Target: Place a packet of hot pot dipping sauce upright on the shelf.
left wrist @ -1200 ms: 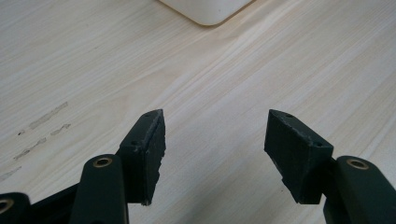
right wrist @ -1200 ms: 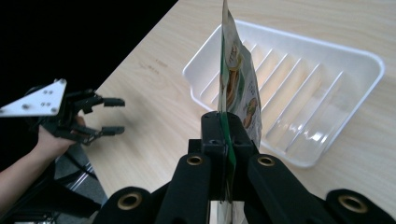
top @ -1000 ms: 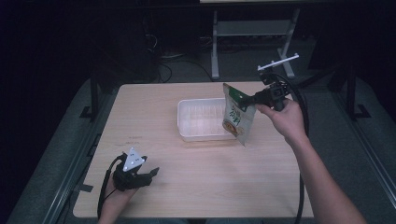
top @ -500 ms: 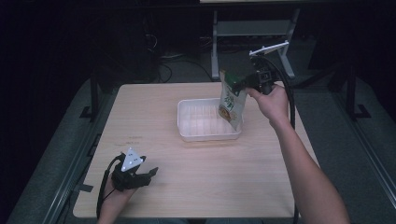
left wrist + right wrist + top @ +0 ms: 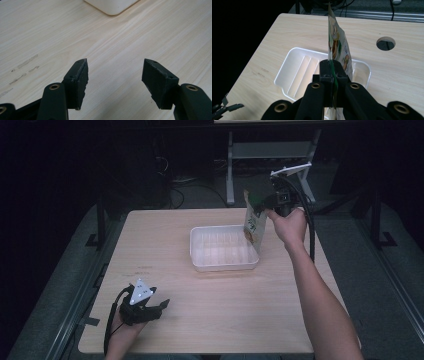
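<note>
High view: at near left of the bench [image 5: 210,320], left tongs [image 5: 162,304] spread with nothing between, resting low on the wood. Mid-bench, a white plastic tray [image 5: 200,261]. Right tongs [image 5: 256,206] at far right, pinching the top edge of a printed snack pouch [image 5: 254,227], hanging upright over the tray's right end. Right gripper view: pouch [image 5: 338,47] seen edge-on, clamped.

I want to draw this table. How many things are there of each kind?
White tray: 1
Snack pouch: 1
Grippers: 2, left gripper and right gripper
Total: 4
</note>
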